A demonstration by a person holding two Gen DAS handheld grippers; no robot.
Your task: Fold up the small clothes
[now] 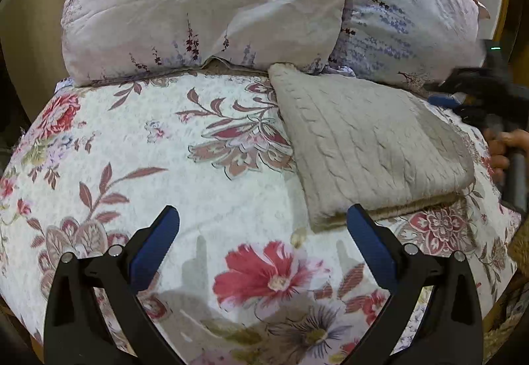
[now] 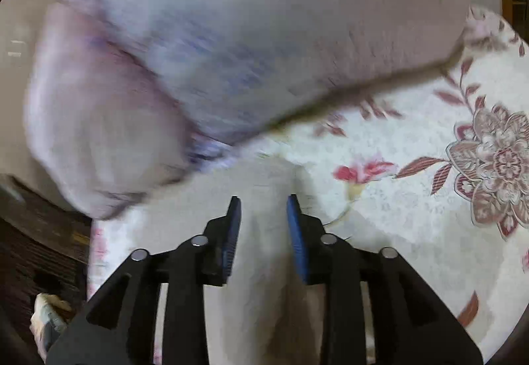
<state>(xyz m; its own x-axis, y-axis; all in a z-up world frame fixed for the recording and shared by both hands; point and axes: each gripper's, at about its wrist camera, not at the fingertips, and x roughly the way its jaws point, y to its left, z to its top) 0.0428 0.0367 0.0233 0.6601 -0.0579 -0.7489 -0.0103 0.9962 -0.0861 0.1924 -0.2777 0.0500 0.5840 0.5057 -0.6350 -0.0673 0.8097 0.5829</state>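
While both grippers' jaws gape empty, the folded sweater [image 1: 370, 147] lies lengthwise toward the pillows [image 1: 205, 8].

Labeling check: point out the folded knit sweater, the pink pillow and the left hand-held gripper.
folded knit sweater [image 1: 370, 147]: left wrist view, middle of its top face.
pink pillow [image 1: 205, 1]: left wrist view, centre of its front.
left hand-held gripper [image 1: 263, 216]: left wrist view, midway between its fingertips, jaws apart.

Folded sweater [image 1: 370, 147] on bedspread [image 1: 139, 150], right of centre; pillows [image 1: 205, 5] behind, touching its far edge.
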